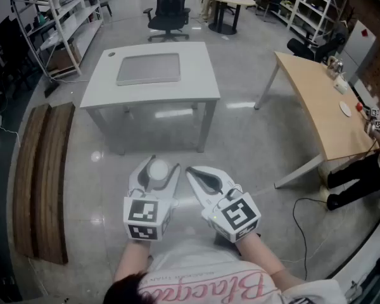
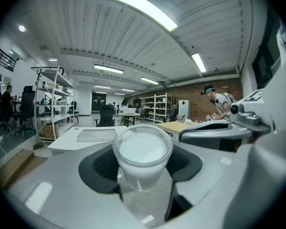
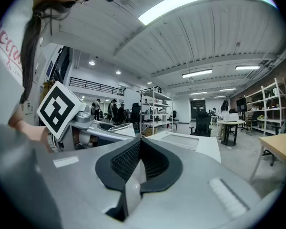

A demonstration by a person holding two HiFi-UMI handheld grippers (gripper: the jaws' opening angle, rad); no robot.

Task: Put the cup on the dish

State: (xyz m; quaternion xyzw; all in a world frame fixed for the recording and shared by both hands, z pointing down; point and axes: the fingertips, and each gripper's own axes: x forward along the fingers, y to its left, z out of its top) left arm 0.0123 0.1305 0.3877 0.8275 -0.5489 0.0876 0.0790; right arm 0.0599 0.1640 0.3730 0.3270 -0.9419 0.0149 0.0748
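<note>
Tongs, count two, one in each of your hands, both held short of the white square table [image 1: 107, 84] on your side of it.

Left tongs [image 1: 157, 164] [image 2: 143, 148]: clamped on one clear plastic cup [image 1: 158, 169] [image 2: 143, 152] with a milky white inside. The cup stands upright between the two dark pads, mouth up, and a pad presses on each side of its wall. It is up in the air over the grey floor, not over the white table top.

Right tongs [image 1: 191, 171] [image 3: 139, 145]: jaws together, pad against pad, with only a thin slit lower down and nothing between them. They sit just beside the left tongs, on the side away from the wooden boards, tips angled in toward the cup but not touching it.

Counts:
- Cups: one, in your left tongs.
- Flat grey rectangular trays [image 1: 148, 69] [image 2: 96, 135] [image 3: 182, 140]: one, lying in the middle of the white table, well apart from the cup.
- Small white round plates [image 1: 346, 109]: one, on the tan wooden table [image 1: 313, 97] that stands off the white table's right side.
- Black office chairs [image 1: 169, 8]: one, just beyond the white table's far edge.
- Dark wooden boards [image 1: 43, 176]: two, lying side by side on the floor to the left of the white table.
</note>
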